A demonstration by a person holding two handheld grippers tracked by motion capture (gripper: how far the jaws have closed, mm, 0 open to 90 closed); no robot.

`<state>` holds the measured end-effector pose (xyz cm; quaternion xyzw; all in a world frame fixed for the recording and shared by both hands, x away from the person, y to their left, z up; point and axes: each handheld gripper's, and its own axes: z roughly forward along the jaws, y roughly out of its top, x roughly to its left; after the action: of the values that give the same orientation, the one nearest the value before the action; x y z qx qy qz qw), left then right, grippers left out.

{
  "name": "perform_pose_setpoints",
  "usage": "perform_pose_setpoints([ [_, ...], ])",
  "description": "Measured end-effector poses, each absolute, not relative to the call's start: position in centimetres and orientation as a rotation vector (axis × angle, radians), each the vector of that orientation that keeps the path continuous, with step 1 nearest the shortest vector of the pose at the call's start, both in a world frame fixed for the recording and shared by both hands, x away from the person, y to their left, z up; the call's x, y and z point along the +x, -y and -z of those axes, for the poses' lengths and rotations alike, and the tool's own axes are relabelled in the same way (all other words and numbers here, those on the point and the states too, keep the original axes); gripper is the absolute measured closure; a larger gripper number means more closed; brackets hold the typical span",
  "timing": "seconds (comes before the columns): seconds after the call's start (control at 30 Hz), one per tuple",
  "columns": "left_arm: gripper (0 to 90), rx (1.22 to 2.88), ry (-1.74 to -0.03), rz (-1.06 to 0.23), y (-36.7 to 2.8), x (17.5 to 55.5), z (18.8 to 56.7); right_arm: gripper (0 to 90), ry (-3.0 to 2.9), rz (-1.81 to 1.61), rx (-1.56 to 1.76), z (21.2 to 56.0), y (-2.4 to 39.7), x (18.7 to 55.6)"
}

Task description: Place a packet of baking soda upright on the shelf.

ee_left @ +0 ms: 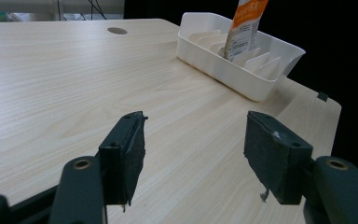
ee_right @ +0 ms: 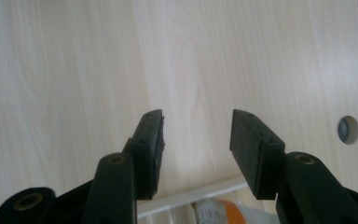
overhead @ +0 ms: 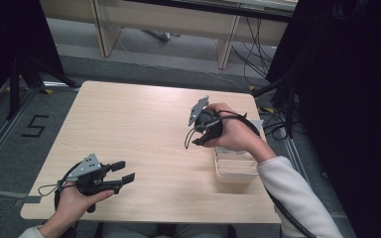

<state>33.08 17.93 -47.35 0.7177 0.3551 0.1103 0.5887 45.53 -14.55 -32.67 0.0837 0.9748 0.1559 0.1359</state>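
Observation:
A white slotted tray (overhead: 235,168) sits near the table's right edge. An orange and white packet (ee_left: 248,25) stands upright in one of its slots. My right gripper (overhead: 198,140) hovers just left of the tray's far end, pointing down at the bare wood. In the right gripper view its jaws (ee_right: 196,140) stand open with nothing between them, and the tray rim (ee_right: 191,198) and the packet's top (ee_right: 219,212) lie below them. My left gripper (overhead: 124,171) rests low at the front left, open and empty, its jaws (ee_left: 193,144) facing the tray (ee_left: 242,70) across the table.
The light wood table (overhead: 139,129) has a round cable hole (ee_left: 117,31) near its far corner. Black curtains hang at the right and the far left. Desk legs and cables (overhead: 258,54) lie on the floor beyond the table.

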Motion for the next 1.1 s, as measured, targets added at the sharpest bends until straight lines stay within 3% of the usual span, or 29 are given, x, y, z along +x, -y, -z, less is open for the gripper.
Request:
perform_pose_setpoints([
  [1.1, 35.7, 1.716, -0.823, -0.251, -17.8, 33.2, 47.8, 50.7, -2.886, -0.797, 0.472, 44.2, 15.8, 39.0],
])
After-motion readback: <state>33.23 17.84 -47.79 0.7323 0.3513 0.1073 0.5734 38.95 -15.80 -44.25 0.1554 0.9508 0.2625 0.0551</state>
